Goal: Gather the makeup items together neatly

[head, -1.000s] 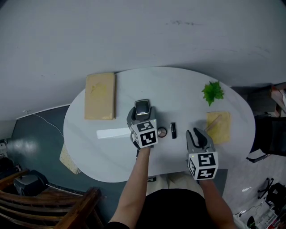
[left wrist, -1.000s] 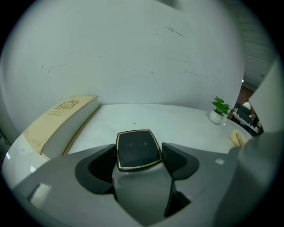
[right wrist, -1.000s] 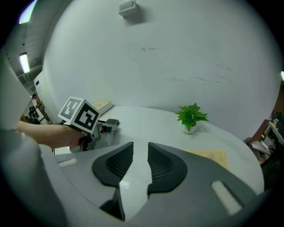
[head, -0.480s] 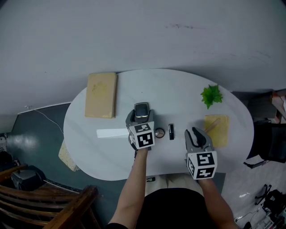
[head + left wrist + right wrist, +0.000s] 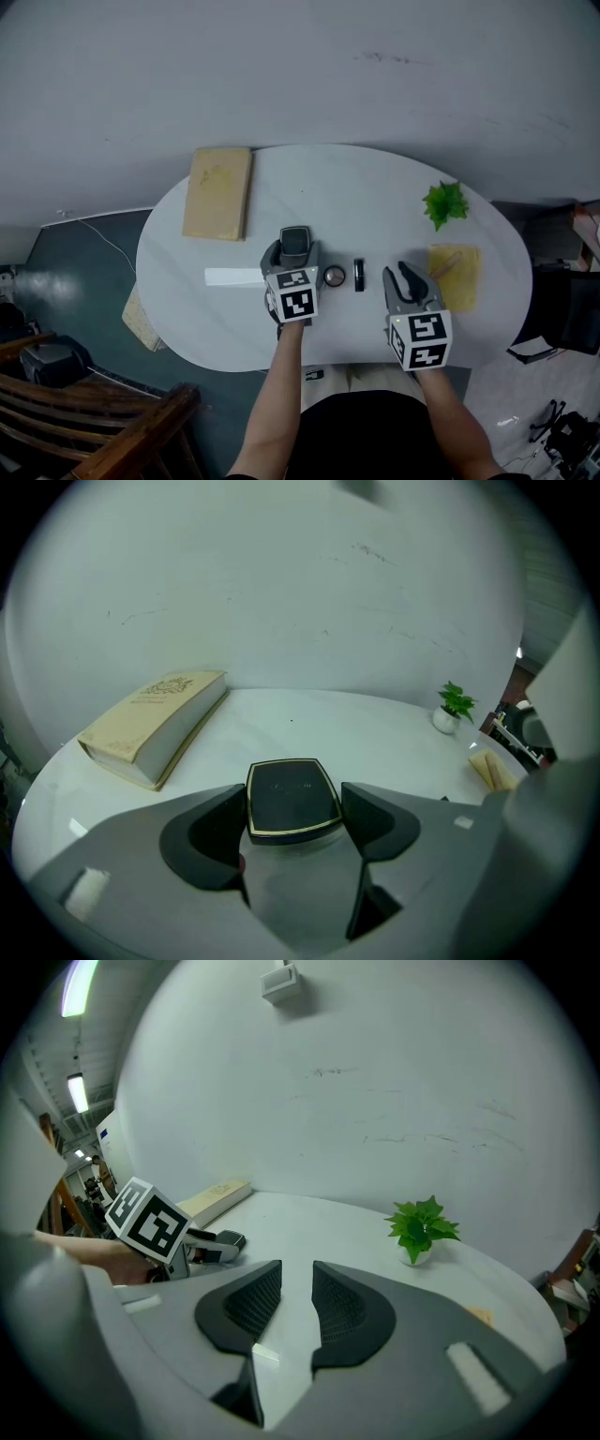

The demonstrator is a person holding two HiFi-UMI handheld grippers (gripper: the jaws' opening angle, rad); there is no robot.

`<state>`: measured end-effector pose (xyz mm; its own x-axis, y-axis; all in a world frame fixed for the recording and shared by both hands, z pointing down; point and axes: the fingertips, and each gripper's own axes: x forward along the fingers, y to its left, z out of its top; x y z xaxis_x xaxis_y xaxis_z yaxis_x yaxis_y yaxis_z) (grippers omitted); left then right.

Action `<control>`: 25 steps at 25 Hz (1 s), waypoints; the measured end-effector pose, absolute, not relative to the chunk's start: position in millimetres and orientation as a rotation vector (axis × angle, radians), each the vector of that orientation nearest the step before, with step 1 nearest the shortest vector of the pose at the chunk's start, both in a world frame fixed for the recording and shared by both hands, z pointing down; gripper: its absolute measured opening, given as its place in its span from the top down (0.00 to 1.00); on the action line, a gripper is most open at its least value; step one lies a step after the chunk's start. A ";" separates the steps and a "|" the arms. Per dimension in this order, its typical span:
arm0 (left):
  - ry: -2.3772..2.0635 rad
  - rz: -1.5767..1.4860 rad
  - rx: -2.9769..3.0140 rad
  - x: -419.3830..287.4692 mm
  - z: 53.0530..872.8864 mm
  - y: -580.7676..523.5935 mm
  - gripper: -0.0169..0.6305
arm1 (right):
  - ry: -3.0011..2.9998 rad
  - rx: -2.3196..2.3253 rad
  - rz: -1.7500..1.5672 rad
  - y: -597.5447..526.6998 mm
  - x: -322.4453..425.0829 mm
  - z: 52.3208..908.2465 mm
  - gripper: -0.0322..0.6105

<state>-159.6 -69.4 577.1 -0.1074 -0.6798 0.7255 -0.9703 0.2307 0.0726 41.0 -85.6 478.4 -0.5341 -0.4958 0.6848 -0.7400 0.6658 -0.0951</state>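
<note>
Black gold-rimmed square compact, clamped in left tongs, probably goes beside the small round pot next; right tongs narrow, empty.

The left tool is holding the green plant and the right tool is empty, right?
No. The left tool holds a black compact, not the plant, which stands apart on the table. The left gripper view shows it. The right tool is empty.
</note>
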 end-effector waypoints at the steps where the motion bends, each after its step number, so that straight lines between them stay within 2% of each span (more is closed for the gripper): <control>1: -1.853 0.576 1.515 -158.4 577.4 -65.2 0.49 | -2.251 0.944 0.500 -85.0 40.1 477.7 0.78; 25: -1.794 0.576 1.533 -129.2 585.9 -3.7 0.49 | -2.291 0.874 0.491 -79.2 30.0 474.6 0.78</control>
<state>-129.2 -3.7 585.9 -0.0573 -0.6640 0.7455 -0.9738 0.2017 0.1048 30.0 -79.2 474.6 -0.5815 -0.4595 0.6714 -0.6944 0.7103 -0.1153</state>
